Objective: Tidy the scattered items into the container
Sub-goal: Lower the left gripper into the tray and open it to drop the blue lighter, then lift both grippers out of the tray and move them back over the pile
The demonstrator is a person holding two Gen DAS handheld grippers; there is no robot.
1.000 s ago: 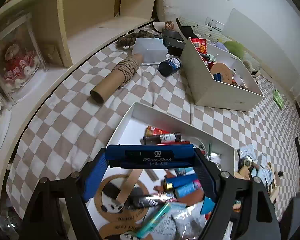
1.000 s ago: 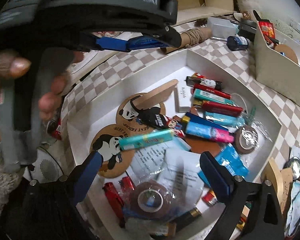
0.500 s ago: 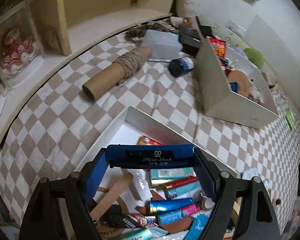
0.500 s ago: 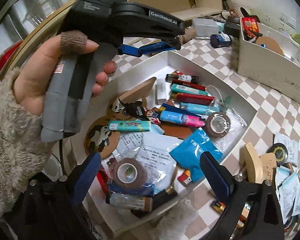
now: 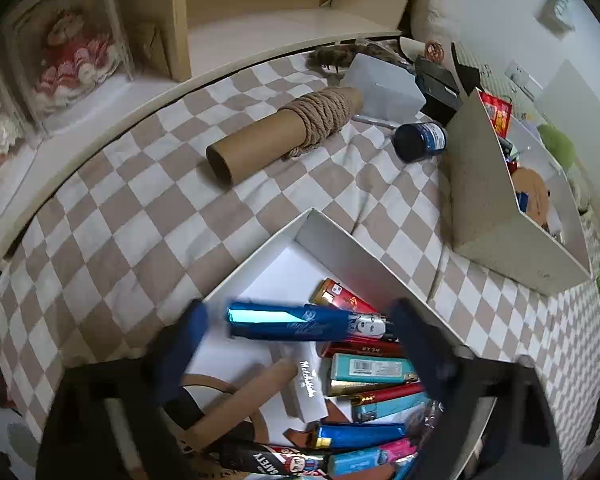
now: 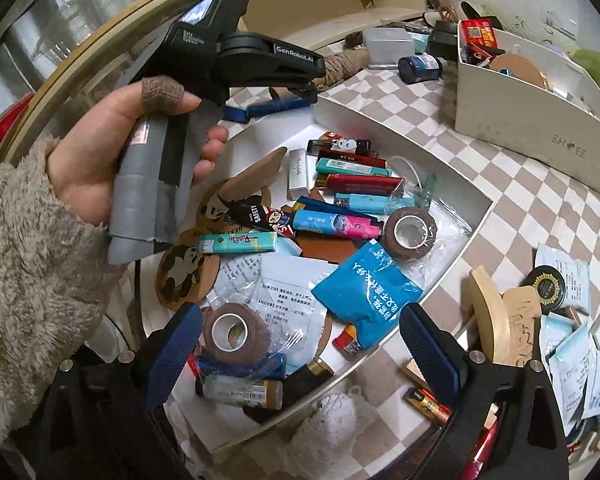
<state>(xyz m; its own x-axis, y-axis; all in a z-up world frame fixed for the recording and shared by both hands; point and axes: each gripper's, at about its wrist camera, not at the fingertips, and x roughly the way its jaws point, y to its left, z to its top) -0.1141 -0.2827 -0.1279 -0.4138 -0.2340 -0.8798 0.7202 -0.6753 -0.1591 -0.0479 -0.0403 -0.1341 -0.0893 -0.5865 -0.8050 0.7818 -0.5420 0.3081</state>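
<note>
As the left gripper's (image 5: pixel 296 344) jaws are just spread, a blue lighter (image 5: pixel 288 322) is seen loose between them over the white tray (image 5: pixel 380 256); the right gripper (image 6: pixel 300 344) is held wide, empty.

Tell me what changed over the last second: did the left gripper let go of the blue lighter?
Yes. The left gripper came down over the white tray, and its jaws have just been opening; the blue lighter now sits loose between them, blurred. The right gripper stayed open and empty. The tray's contents look unchanged.
</note>
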